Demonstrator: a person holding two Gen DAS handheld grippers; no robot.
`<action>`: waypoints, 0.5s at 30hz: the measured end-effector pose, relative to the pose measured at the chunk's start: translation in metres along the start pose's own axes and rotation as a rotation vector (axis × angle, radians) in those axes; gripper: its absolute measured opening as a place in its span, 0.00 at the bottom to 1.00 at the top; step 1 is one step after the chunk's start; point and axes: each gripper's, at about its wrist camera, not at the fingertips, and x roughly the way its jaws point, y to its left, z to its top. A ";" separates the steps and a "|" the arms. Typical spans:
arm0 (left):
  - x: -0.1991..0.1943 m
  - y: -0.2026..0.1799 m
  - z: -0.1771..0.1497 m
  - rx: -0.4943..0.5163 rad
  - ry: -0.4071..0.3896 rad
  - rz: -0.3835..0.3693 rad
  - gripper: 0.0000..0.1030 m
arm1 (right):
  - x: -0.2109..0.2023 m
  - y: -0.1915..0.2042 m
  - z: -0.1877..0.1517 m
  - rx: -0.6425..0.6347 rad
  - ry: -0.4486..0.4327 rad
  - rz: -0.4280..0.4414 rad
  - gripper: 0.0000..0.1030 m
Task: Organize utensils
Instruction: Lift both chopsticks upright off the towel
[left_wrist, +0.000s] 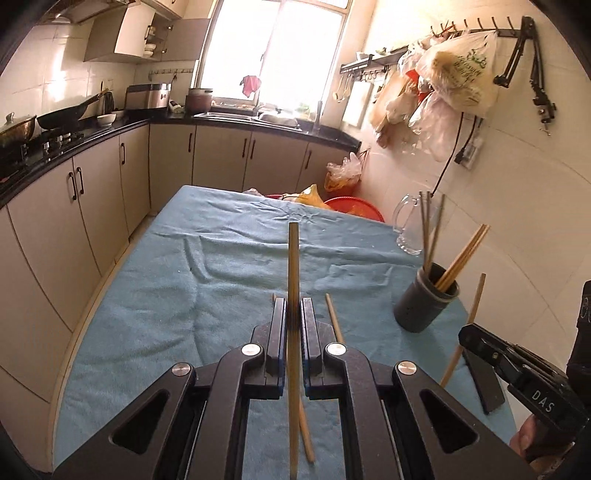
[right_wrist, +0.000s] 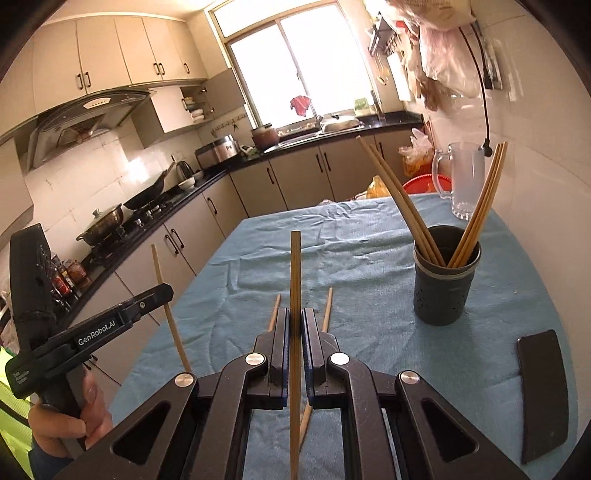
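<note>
both grippers, left gripper (left_wrist: 293, 314) and right gripper (right_wrist: 294, 325), are clamped on one chopstick (left_wrist: 293, 266) each, lifted upright so i can drop them into the holder (right_wrist: 445, 277) nearby, right.

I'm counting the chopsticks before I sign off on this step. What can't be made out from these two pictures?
- Loose chopsticks on the blue cloth: in both wrist views the gripper bodies cover their middles, so only ends show.
- Bottom of the dark holder: its wall hides the lower ends of the chopsticks inside.
- Lower end of the chopstick in the left gripper: cut off by the picture's bottom edge; likewise the chopstick in the right gripper.
</note>
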 end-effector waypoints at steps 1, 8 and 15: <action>-0.003 -0.001 -0.002 0.003 -0.003 -0.003 0.06 | -0.004 0.002 -0.003 -0.004 -0.006 -0.001 0.06; -0.022 -0.009 -0.012 0.005 -0.021 -0.006 0.06 | -0.021 0.004 -0.010 0.003 -0.035 -0.004 0.06; -0.035 -0.016 -0.021 0.020 -0.041 0.002 0.06 | -0.036 0.008 -0.016 -0.001 -0.056 -0.001 0.06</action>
